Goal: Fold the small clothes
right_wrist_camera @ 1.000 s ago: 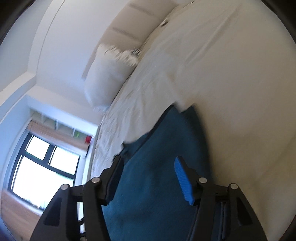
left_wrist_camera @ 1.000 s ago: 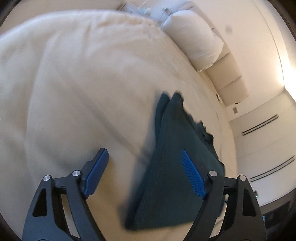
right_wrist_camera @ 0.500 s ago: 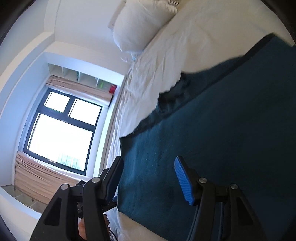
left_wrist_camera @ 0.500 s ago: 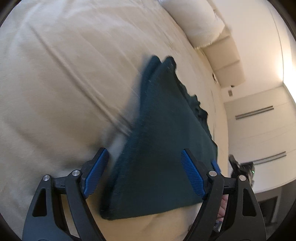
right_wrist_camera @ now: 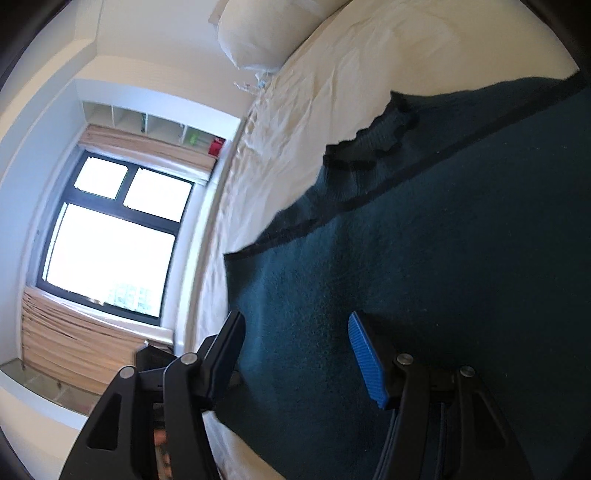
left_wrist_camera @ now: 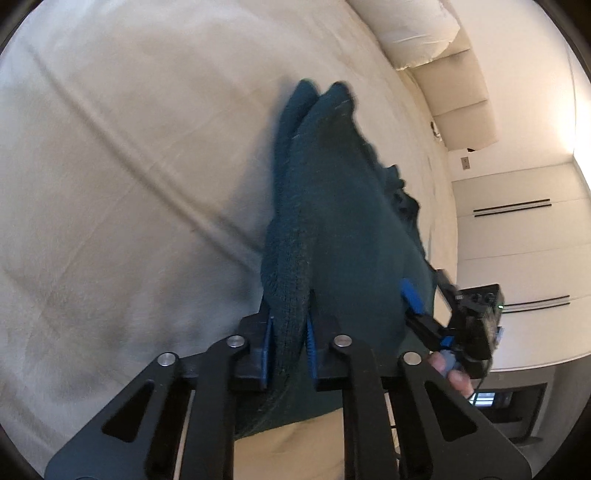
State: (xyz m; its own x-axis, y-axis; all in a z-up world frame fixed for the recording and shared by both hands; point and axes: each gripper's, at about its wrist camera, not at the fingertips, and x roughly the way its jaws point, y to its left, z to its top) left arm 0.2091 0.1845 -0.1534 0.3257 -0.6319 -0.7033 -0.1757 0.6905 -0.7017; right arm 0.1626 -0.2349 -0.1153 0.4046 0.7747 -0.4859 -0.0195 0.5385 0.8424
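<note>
A dark teal knitted garment [left_wrist_camera: 343,221] lies folded on the cream bed sheet [left_wrist_camera: 129,166]. My left gripper [left_wrist_camera: 290,347] is shut on the garment's thick near edge, blue pads pressed on both sides of the fold. In the right wrist view the garment [right_wrist_camera: 424,277] fills the right half. My right gripper [right_wrist_camera: 299,350] is open over the garment's near corner, one finger off its edge and one above the cloth. The right gripper also shows in the left wrist view [left_wrist_camera: 428,314] at the garment's far side.
A white pillow [left_wrist_camera: 417,29] and padded headboard [left_wrist_camera: 461,92] are at the bed's far end. The right wrist view shows the pillow [right_wrist_camera: 258,33], a window [right_wrist_camera: 110,236] and wall shelves [right_wrist_camera: 155,125] beyond the bed's edge.
My left gripper has moved onto the garment's near edge and shut on it. My right gripper has come down close over the garment's other corner and stays open.
</note>
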